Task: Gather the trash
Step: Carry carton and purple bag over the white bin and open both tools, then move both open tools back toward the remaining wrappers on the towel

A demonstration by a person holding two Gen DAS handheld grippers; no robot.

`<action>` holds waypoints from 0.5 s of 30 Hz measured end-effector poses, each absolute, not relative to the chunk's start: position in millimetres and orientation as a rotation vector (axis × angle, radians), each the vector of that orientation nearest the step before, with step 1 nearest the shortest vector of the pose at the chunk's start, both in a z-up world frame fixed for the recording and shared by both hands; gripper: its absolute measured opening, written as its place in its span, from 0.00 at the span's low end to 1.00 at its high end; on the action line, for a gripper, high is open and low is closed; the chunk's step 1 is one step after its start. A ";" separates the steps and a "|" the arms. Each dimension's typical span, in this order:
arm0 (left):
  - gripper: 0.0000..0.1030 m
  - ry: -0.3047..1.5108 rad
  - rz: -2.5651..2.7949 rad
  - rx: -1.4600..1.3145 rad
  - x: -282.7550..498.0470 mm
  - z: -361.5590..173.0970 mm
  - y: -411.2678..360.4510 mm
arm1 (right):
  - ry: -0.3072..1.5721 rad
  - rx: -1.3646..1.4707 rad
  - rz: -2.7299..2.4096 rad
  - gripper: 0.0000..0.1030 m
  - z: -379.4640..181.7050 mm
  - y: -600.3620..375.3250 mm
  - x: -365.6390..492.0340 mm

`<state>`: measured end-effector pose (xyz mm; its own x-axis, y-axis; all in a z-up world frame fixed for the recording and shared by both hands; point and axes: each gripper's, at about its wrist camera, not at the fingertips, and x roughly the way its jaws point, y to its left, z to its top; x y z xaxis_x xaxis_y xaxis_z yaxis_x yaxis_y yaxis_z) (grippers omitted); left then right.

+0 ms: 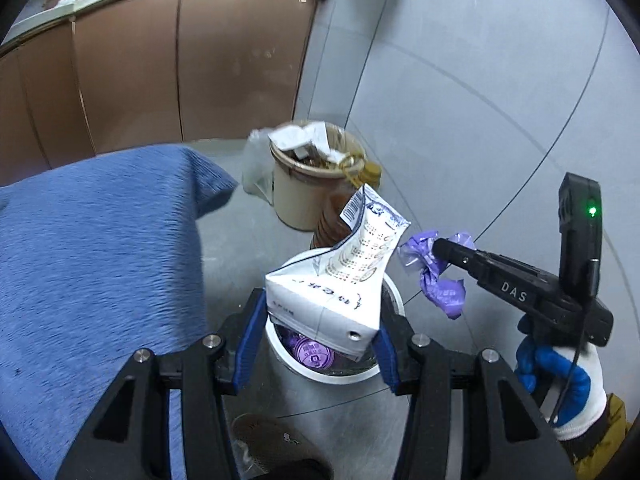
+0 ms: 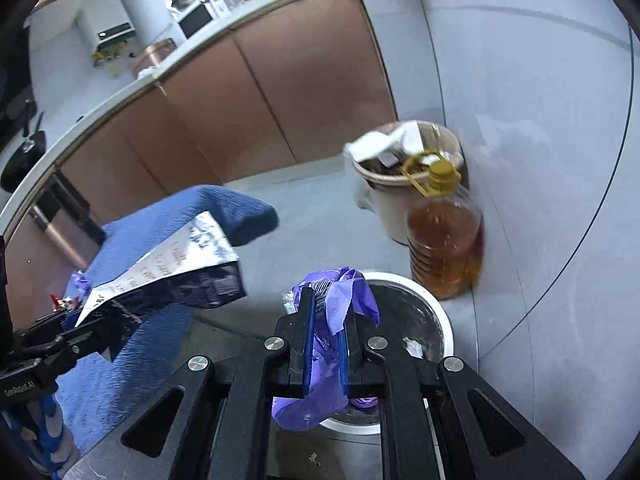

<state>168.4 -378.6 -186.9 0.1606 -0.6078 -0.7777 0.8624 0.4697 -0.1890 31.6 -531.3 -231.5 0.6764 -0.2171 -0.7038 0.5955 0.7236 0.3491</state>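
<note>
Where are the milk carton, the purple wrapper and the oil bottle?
milk carton (image 1: pixel 320 300): left wrist view, white side panel.
purple wrapper (image 2: pixel 320 376): right wrist view, crumpled middle between the jaws.
oil bottle (image 2: pixel 444 240): right wrist view, amber body.

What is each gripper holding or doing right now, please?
Left gripper: closed on the crushed milk carton, above the white bin.
Right gripper: closed on the purple wrapper.
</note>
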 end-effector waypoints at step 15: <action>0.55 0.988 -1.086 0.350 153.9 -218.9 -413.5 | 0.719 0.598 -0.579 0.41 -251.9 -541.3 31.0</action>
<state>153.9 -413.5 -218.9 0.1120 -0.5757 -0.8099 0.8604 0.4639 -0.2108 31.0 -541.3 -251.9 0.6150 -0.2751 -0.7390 0.6635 0.6870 0.2964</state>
